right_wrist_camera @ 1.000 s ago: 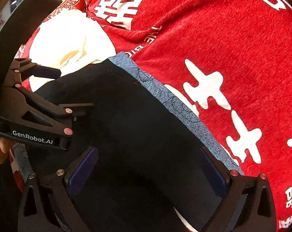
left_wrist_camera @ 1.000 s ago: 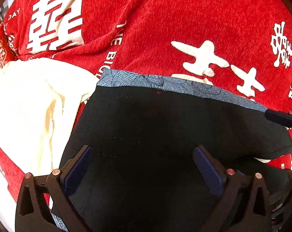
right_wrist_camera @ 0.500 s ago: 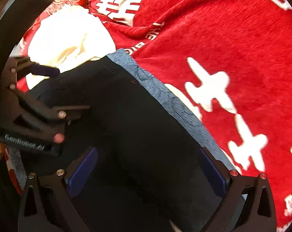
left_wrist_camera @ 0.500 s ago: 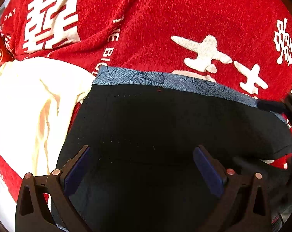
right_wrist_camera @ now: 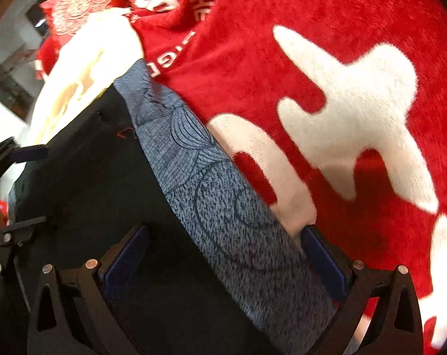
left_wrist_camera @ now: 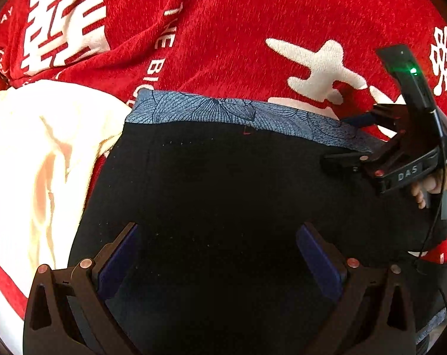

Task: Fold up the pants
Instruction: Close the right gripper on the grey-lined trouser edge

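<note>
Black pants [left_wrist_camera: 223, 195] with a blue patterned waistband [left_wrist_camera: 229, 111] lie flat on a red blanket [left_wrist_camera: 253, 29]. My left gripper [left_wrist_camera: 217, 245] is open above the black fabric, its jaws wide apart and empty. My right gripper [right_wrist_camera: 223, 251] is open low over the waistband [right_wrist_camera: 223, 207] at the pants' right end, one finger over black cloth, the other at the band's edge. The right gripper also shows in the left wrist view [left_wrist_camera: 359, 139]. Part of the left gripper [right_wrist_camera: 16, 189] shows in the right wrist view.
A cream garment [left_wrist_camera: 40, 159] lies crumpled left of the pants, touching their edge. The red blanket carries large white characters [right_wrist_camera: 341, 112]. A red embroidered cushion [right_wrist_camera: 75, 9] sits far back left.
My right gripper has moved forward and down onto the waistband's right end. The left gripper has held nearly still above the black fabric.
</note>
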Motion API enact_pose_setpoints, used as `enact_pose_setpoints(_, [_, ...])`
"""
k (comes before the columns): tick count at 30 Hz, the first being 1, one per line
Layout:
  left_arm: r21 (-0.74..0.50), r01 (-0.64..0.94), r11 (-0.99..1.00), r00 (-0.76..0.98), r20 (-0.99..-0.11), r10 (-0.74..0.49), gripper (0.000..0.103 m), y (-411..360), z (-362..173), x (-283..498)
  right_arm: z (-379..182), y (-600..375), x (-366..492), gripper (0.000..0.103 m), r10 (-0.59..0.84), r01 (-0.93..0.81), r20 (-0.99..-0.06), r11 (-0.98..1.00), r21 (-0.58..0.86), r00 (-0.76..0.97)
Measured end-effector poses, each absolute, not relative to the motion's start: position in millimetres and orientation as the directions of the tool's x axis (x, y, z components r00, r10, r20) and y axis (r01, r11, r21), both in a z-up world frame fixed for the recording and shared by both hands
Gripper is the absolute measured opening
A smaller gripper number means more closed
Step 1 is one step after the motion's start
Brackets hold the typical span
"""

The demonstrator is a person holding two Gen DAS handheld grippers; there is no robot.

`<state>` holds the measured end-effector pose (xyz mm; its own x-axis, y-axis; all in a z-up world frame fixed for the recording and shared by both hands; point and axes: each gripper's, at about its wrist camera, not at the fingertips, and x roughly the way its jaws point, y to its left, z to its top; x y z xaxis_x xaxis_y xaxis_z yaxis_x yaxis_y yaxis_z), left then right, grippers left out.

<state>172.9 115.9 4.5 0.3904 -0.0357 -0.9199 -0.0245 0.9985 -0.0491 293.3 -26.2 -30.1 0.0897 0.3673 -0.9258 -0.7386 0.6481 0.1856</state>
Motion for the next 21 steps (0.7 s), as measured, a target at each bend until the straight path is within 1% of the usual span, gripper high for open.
enact_pose_setpoints(1, [-0.052,-0.025,0.998,0.390,-0.920,-0.038,0.103,116,4,174,-30,-26,293,0.098,0.365,-0.741,-0.927,0.645,0.190,0.081])
enact_pose_setpoints(2, [-0.055,-0.026,0.998,0.390,-0.920,-0.040,0.103,117,3,175,-28,-25,292,0.092,0.370,-0.747,-0.927,0.634,0.199,0.067])
enact_pose_setpoints(3, [-0.055,-0.026,0.998,0.390,-0.920,-0.041,0.103,117,4,175,-24,-24,290,0.065,0.386,-0.760,-0.921,0.615,0.210,0.057])
enact_pose_setpoints(4, [-0.054,-0.027,0.998,0.392,-0.919,-0.039,0.103,118,4,175,-18,-24,286,0.047,0.393,-0.773,-0.918,0.600,0.209,0.057])
enact_pose_setpoints(5, [-0.057,-0.028,0.998,0.394,-0.918,-0.042,0.103,119,5,176,-14,-23,285,0.042,0.376,-0.775,-0.924,0.604,0.188,0.068])
enact_pose_setpoints(6, [-0.066,-0.030,0.997,0.395,-0.917,-0.049,0.103,120,7,176,-13,-23,282,0.019,0.366,-0.782,-0.928,0.599,0.174,0.074])
enact_pose_setpoints(7, [-0.079,-0.032,0.996,0.397,-0.916,-0.060,0.103,121,9,175,-10,-22,275,0.016,0.346,-0.798,-0.933,0.587,0.137,0.094])
enact_pose_setpoints(10, [-0.108,-0.039,0.993,0.416,-0.906,-0.082,0.103,129,22,173,2,-20,259,0.016,0.328,-0.809,-0.930,0.585,0.063,0.165])
enact_pose_setpoints(11, [-0.118,-0.041,0.992,0.422,-0.902,-0.089,0.103,132,26,173,10,-18,249,0.016,0.314,-0.806,-0.924,0.592,0.011,0.218])
enact_pose_setpoints(17, [-0.144,-0.052,0.988,0.432,-0.896,-0.108,0.103,141,42,175,34,-17,224,0.016,0.321,-0.793,-0.898,0.607,-0.050,0.302])
enact_pose_setpoints(18, [-0.157,-0.047,0.986,0.434,-0.893,-0.122,0.103,142,45,175,40,-16,214,0.015,0.319,-0.790,-0.887,0.608,-0.079,0.334])
enact_pose_setpoints(20, [-0.190,-0.042,0.981,0.434,-0.888,-0.154,0.103,142,51,176,50,-13,190,0.005,0.306,-0.791,-0.860,0.590,-0.165,0.407])
enact_pose_setpoints(21, [-0.204,-0.042,0.978,0.433,-0.886,-0.166,0.103,142,54,176,56,-12,175,0.005,0.296,-0.782,-0.838,0.582,-0.222,0.458])
